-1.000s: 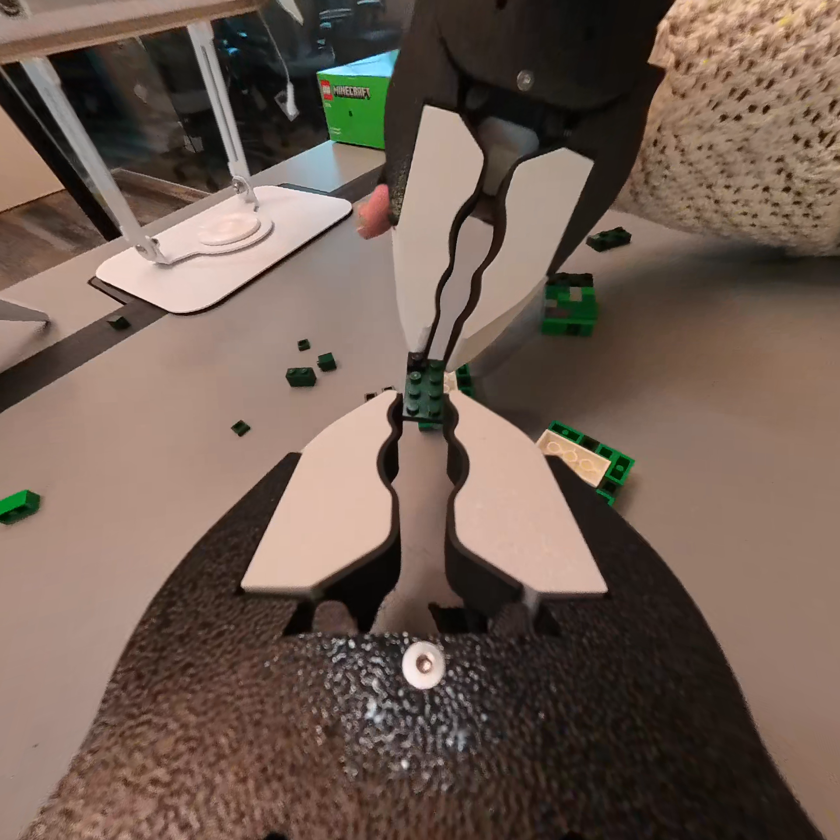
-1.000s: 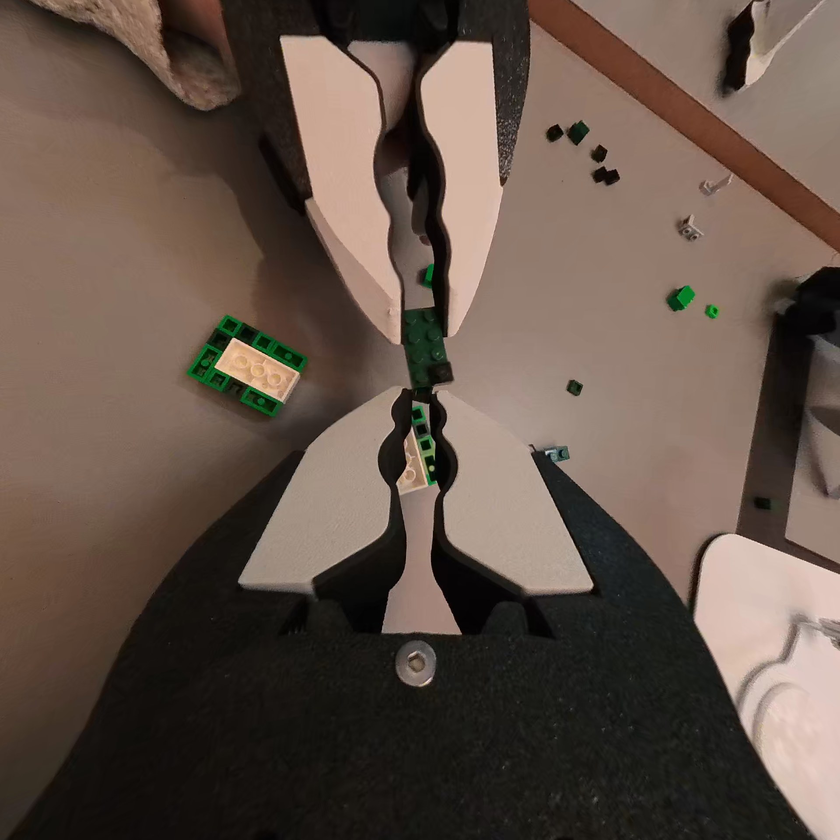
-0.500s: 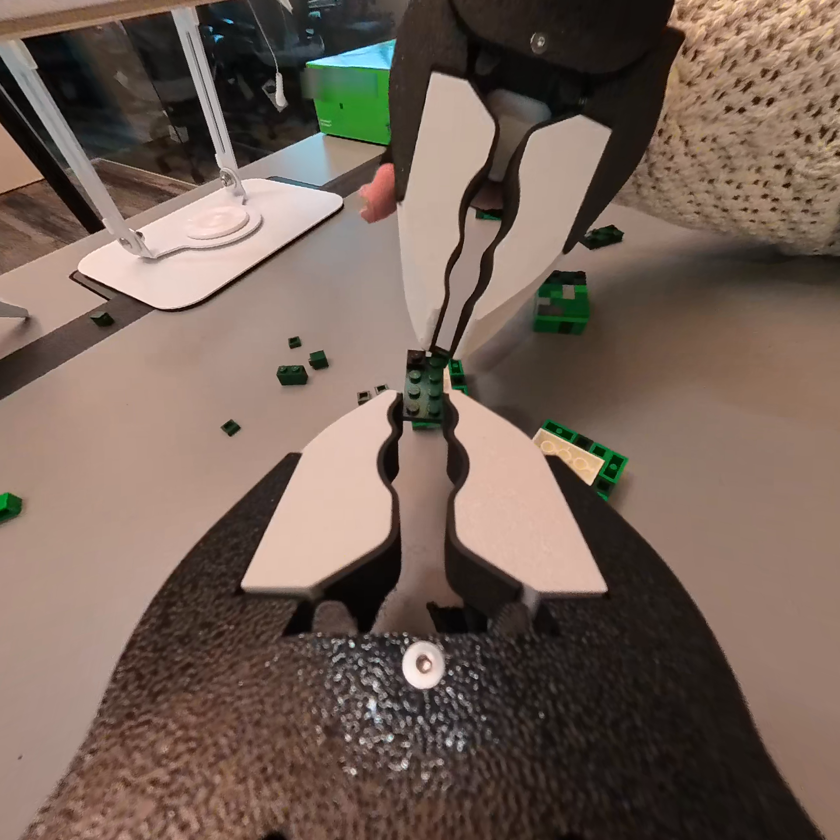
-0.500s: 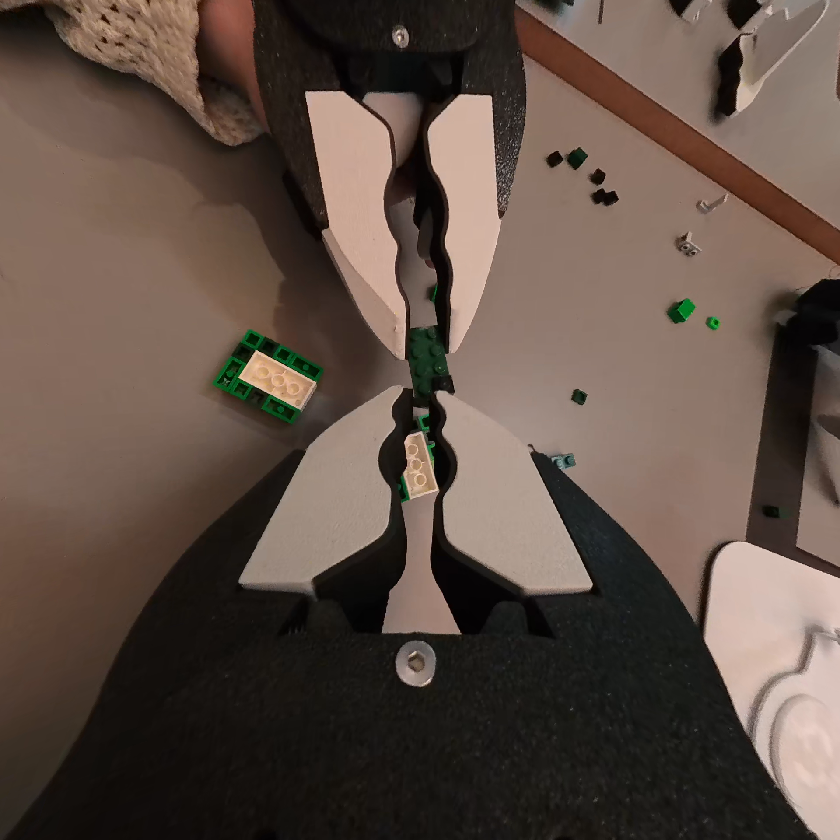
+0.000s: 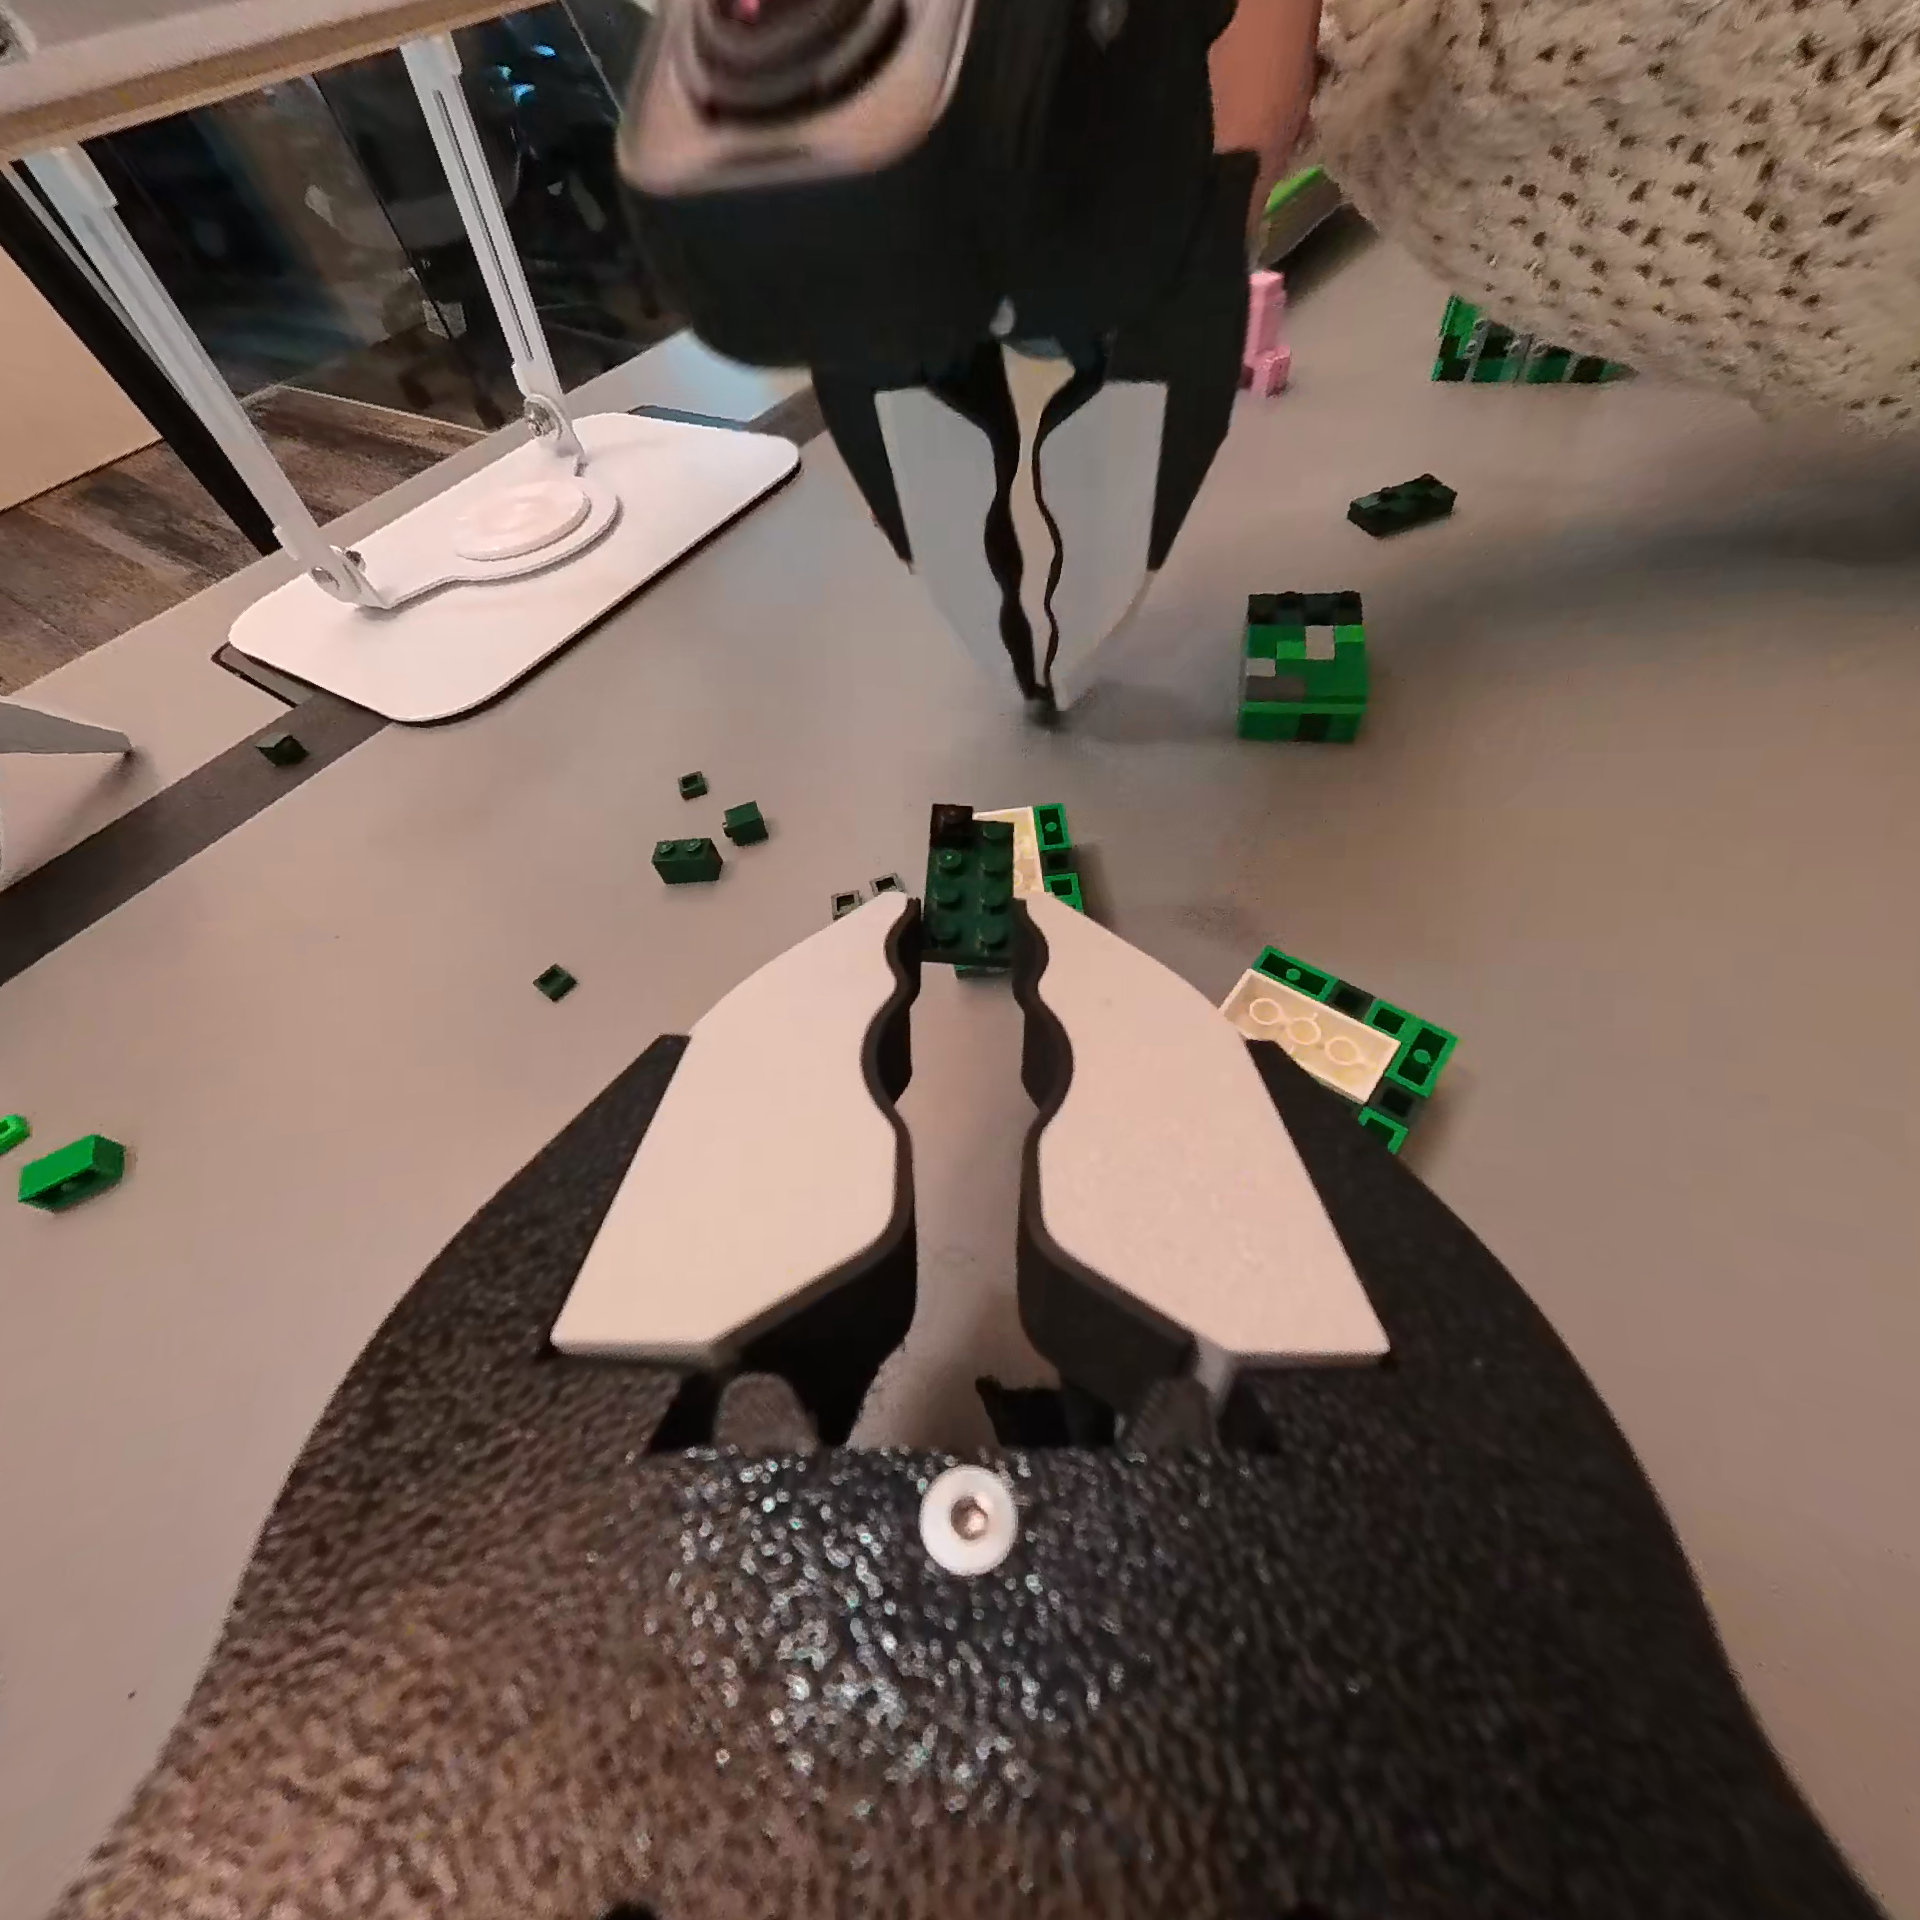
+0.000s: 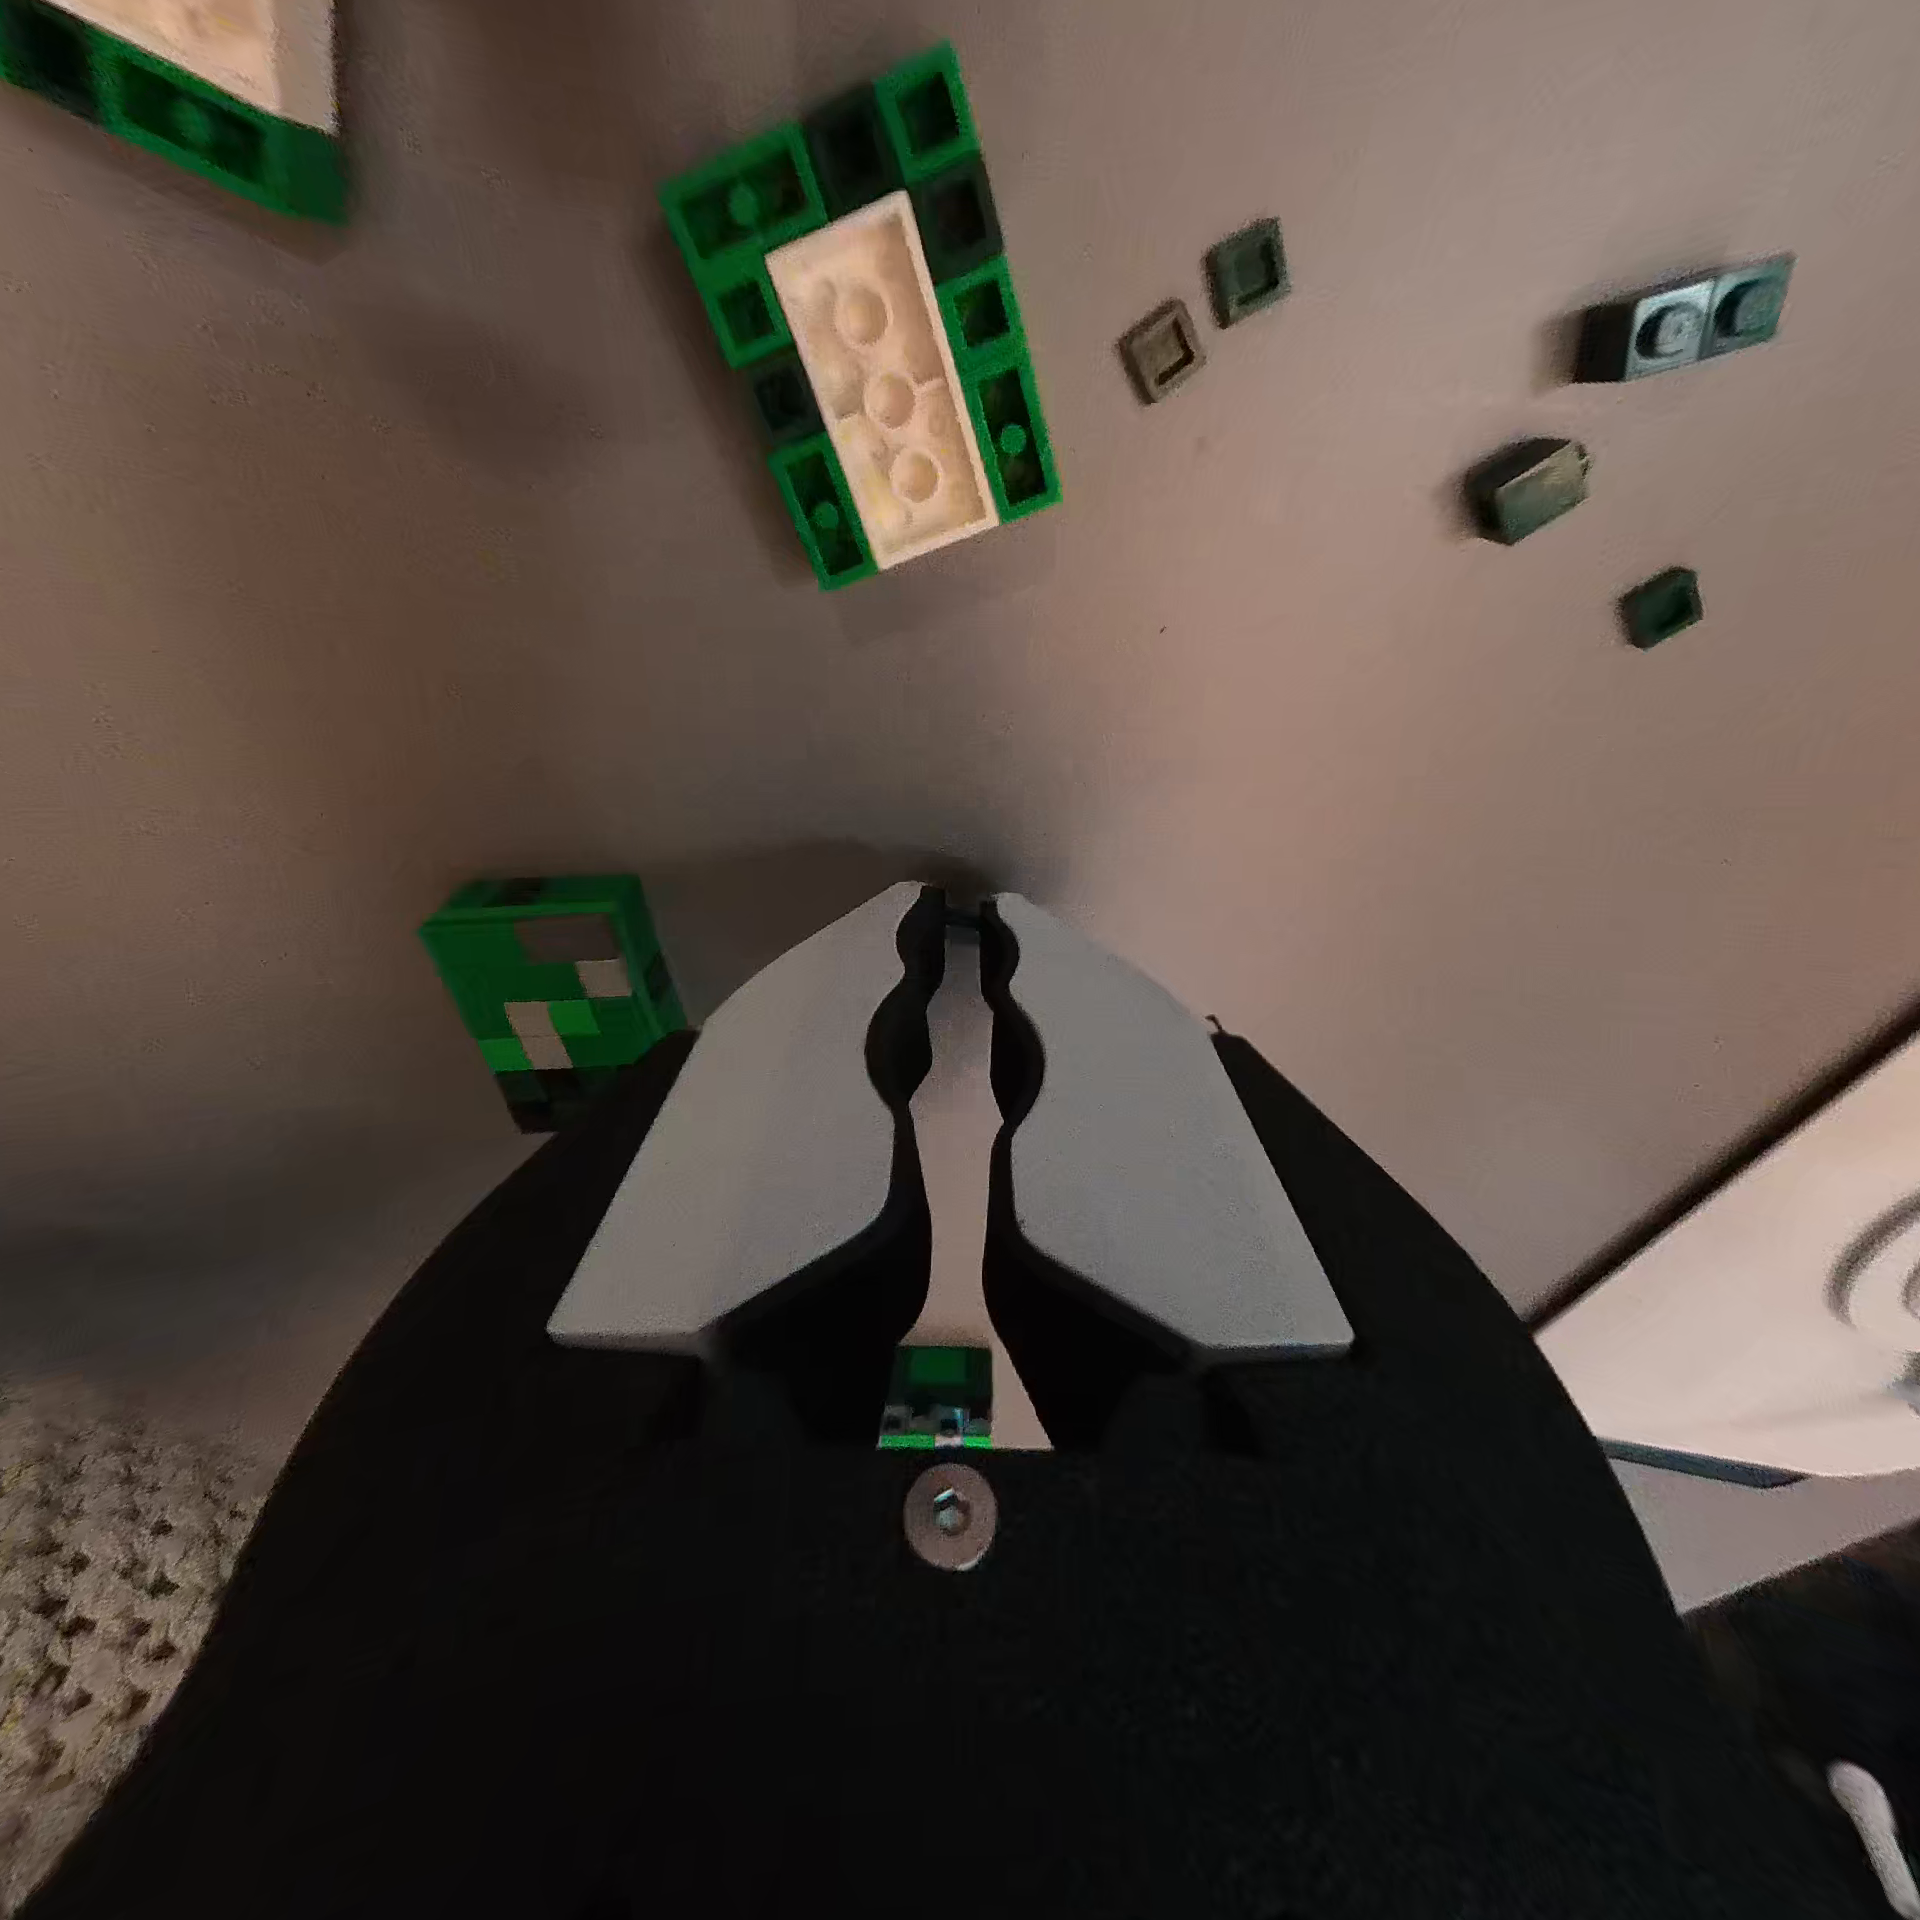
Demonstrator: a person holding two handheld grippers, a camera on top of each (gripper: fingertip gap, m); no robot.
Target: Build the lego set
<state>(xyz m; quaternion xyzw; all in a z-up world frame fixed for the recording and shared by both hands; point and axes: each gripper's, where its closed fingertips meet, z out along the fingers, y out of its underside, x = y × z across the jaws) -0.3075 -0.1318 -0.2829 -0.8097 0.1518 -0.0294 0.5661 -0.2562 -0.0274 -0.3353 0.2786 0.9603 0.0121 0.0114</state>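
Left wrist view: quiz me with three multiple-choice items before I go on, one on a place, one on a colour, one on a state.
1. The small black piece sits:
A. on the green cube
B. on the far end of the dark green plate
C. on the table

2. The brick at the centre of the flat green frame is:
A. cream
B. pink
C. black

3. The left gripper is:
A. open
B. shut on nothing
C. shut on the dark green plate

Key:
1 B: it perches on the plate's end away from the fingers.
2 A: the cream brick is ringed by green.
3 C: both fingers press the plate's sides.
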